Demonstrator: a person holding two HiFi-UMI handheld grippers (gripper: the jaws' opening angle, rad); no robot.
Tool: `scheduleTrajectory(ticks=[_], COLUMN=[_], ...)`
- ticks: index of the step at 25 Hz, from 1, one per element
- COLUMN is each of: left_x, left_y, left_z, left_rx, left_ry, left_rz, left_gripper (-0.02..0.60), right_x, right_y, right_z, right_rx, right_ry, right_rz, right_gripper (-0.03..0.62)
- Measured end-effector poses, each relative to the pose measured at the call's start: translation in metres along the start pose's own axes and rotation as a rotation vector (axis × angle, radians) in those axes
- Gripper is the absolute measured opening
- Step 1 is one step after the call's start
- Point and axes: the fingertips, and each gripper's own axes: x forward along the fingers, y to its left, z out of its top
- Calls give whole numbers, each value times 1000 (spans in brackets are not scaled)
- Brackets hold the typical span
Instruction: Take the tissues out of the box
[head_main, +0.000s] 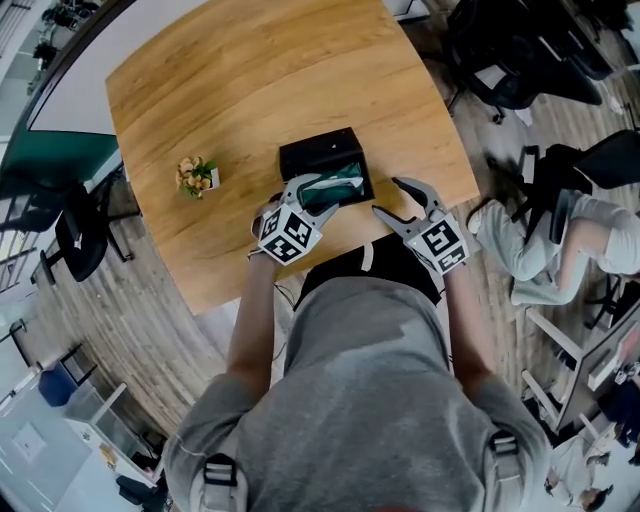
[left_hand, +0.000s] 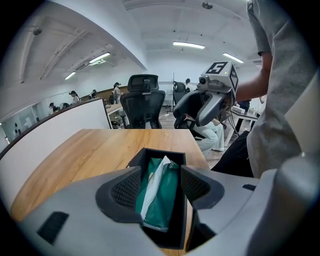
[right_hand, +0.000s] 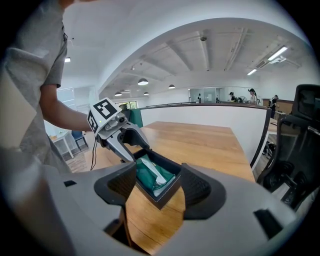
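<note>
Centre frame in the head view, the left tool (head_main: 320, 195), jaws spread, straddles the green plastic tissue pack (head_main: 345, 178) inside the black rectangular box (head_main: 318, 152) on the wooden counter (head_main: 250, 90), the pack's length running along the jaws. The right tool (head_main: 392, 198), spread and empty, is just right of the box.

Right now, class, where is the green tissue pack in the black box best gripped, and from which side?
Grip the green tissue pack across its two long sides, coming straight down from above. It lies inside the black box, whose walls block sideways approaches; only the open top exposes it. The left gripper, jaws apart, seems lined up that way.
</note>
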Motion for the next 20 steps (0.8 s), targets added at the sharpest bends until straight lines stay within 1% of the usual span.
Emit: scheduleTrajectory(ticks=[4, 7, 9, 14, 20], left_x=[15, 23, 27, 39, 52], left_y=[-1, 3, 5, 4, 3], left_z=[-8, -13, -15, -23, -28], left_rx=[0, 8, 12, 52, 92], left_ry=[32, 52, 64, 104, 136], left_rz=[-38, -50, -58, -83, -102], left_gripper=[264, 264, 262, 254, 236], right_x=[0, -1, -1, -2, -6], right_y=[-2, -3, -3, -4, -7], right_z=[-5, -11, -12, -7, -14], right_rx=[11, 20, 23, 38, 42], right_ry=[1, 31, 28, -2, 12], right_rz=[-6, -7, -9, -17, -21], right_gripper=[284, 284, 284, 282, 281])
